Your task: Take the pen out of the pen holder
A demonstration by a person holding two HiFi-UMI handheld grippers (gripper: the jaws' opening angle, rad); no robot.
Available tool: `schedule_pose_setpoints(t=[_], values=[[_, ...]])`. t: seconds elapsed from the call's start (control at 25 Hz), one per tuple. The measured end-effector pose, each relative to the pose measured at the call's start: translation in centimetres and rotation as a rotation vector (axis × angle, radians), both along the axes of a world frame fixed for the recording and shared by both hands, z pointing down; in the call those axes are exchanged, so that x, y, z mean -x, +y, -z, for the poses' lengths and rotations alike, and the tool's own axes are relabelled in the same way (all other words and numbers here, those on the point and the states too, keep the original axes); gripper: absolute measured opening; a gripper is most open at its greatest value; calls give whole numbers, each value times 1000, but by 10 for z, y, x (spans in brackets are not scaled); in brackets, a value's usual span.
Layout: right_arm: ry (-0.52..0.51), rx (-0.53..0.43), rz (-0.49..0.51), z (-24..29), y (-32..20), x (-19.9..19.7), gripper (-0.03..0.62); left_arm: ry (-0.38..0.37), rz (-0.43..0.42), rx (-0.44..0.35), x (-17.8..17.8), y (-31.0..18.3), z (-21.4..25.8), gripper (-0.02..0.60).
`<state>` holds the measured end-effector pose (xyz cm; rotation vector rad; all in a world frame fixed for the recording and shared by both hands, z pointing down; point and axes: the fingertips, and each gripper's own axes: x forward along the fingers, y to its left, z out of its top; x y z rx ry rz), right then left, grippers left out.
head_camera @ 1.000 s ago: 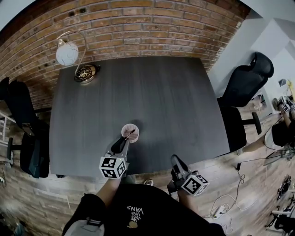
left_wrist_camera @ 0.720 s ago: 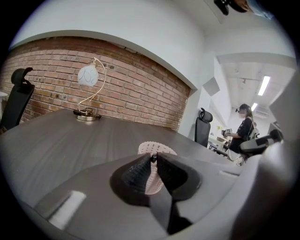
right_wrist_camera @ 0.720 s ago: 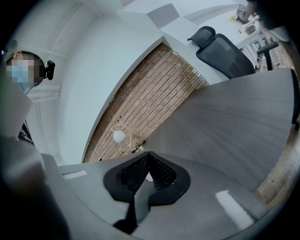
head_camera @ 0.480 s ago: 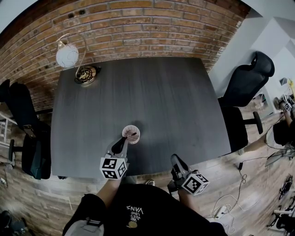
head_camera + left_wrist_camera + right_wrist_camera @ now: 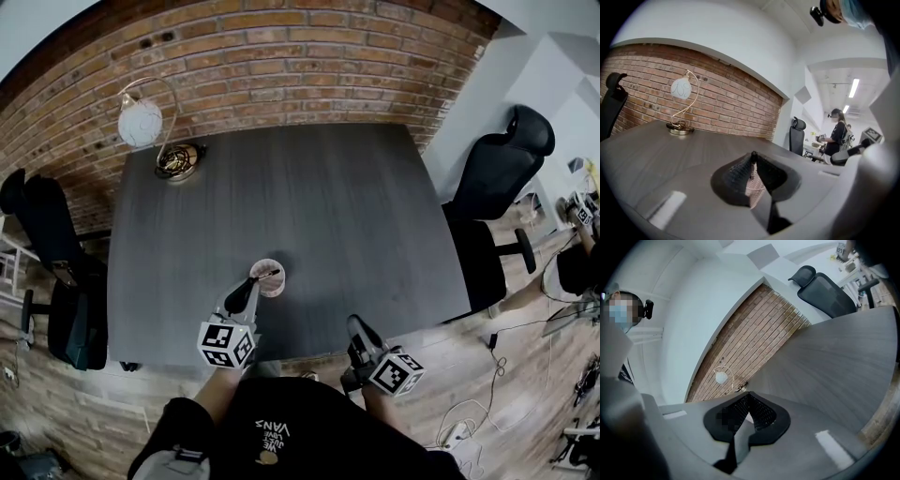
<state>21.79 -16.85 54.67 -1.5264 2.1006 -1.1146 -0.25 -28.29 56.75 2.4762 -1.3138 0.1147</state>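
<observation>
A pink mesh pen holder (image 5: pixel 275 285) stands near the front edge of the dark grey table (image 5: pixel 319 197). A dark pen (image 5: pixel 266 275) leans out of its rim toward me. My left gripper (image 5: pixel 255 283) is at the holder's near side, shut on the pen's upper end. In the left gripper view the pen (image 5: pixel 752 160) is pinched between the black pads (image 5: pixel 736 176), with the holder (image 5: pixel 754 187) showing just below. My right gripper (image 5: pixel 355 324) hovers at the table's front edge to the right, shut with nothing in it (image 5: pixel 748 399).
A globe desk lamp (image 5: pixel 142 122) stands at the table's far left corner by the brick wall. A black office chair (image 5: pixel 502 159) is on the right, and another (image 5: pixel 56 281) on the left. A person (image 5: pixel 836 136) stands in the room beyond.
My left gripper has come up slightly with the pen in its jaws, and its marker cube sits a little lower in the head view. The right gripper has kept still.
</observation>
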Motion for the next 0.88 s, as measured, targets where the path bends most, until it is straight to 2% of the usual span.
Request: schedule_pose_setpoints(t=[0.4,0.88], values=[[-10,-23,22,5,1,8,0,2,14,-44,13,11,21,89],[-25,-60,97,13,-2,33,1,20,112,-86,56,38,47,89]])
